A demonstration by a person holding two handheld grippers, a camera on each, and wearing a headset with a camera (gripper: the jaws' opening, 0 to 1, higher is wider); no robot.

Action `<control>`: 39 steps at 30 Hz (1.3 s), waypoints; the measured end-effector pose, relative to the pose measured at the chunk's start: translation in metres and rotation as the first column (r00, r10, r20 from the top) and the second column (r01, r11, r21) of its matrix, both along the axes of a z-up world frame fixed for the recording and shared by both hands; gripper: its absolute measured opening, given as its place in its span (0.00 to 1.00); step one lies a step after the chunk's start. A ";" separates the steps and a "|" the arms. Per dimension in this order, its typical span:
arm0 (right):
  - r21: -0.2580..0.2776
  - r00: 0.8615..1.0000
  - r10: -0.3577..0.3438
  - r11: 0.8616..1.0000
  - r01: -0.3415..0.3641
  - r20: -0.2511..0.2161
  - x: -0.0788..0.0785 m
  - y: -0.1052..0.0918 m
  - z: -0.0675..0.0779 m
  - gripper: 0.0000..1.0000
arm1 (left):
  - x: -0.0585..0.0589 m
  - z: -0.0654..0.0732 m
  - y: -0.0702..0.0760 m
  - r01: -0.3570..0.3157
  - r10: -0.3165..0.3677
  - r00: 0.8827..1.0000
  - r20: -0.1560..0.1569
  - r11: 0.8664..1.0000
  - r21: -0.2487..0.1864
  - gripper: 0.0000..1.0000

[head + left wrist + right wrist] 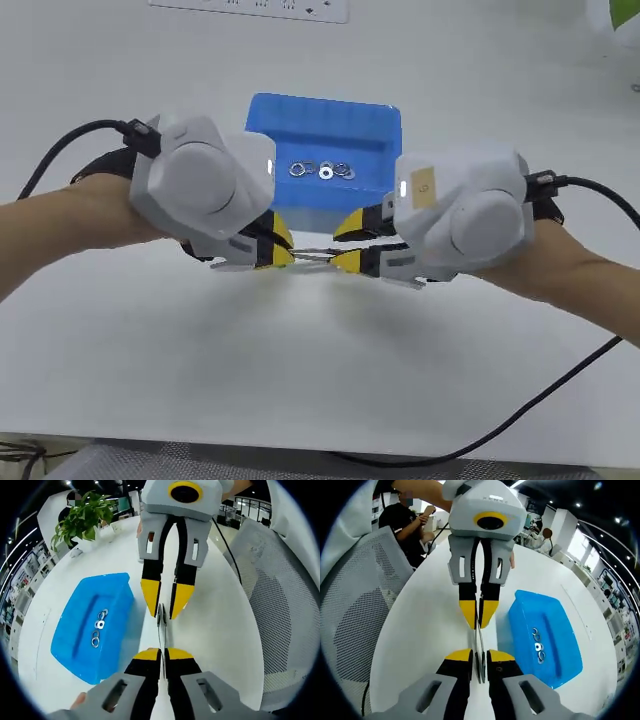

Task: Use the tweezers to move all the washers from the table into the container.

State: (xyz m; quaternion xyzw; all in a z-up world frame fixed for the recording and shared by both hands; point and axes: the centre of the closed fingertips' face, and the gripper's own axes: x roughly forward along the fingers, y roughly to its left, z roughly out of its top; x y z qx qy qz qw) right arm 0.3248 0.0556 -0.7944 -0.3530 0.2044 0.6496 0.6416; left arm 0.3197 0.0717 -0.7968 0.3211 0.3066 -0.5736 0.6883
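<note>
Near container (pixel 300 115) | left hand-held gripper (pixel 275 247) clamps tweezers (pixel 312 255) | right hand-held gripper (pixel 352 243) agape around them

In the head view the tweezers (pixel 312 255) show as a thin silver strip between the jaw tips. Both ends are hidden inside the left gripper (pixel 280 248) and the right gripper (pixel 350 244), and whether the right one's jaws press on them cannot be told. The gripper bodies cover the near wall of the blue container (pixel 325 118). The washers (pixel 322 171) inside overlap, too small to count. At the far edge of the tabletop (pixel 320 350) a power strip (pixel 270 8) is cut off by the picture's top.
</note>
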 end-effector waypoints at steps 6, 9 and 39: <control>-0.034 1.000 -0.005 0.999 0.004 -0.020 0.005 0.002 -0.012 0.10 | 0.003 -0.007 -0.001 0.010 -0.010 1.000 -0.006 1.000 0.019 0.07; -0.046 1.000 -0.009 0.999 0.008 -0.027 0.007 0.002 -0.014 0.04 | 0.006 -0.012 0.001 0.003 -0.002 1.000 -0.003 0.999 0.037 0.07; 0.213 0.943 -0.323 0.918 0.333 -0.080 0.002 -0.051 0.060 0.23 | -0.002 0.042 0.052 -0.453 0.448 0.891 -0.073 0.865 -0.217 0.25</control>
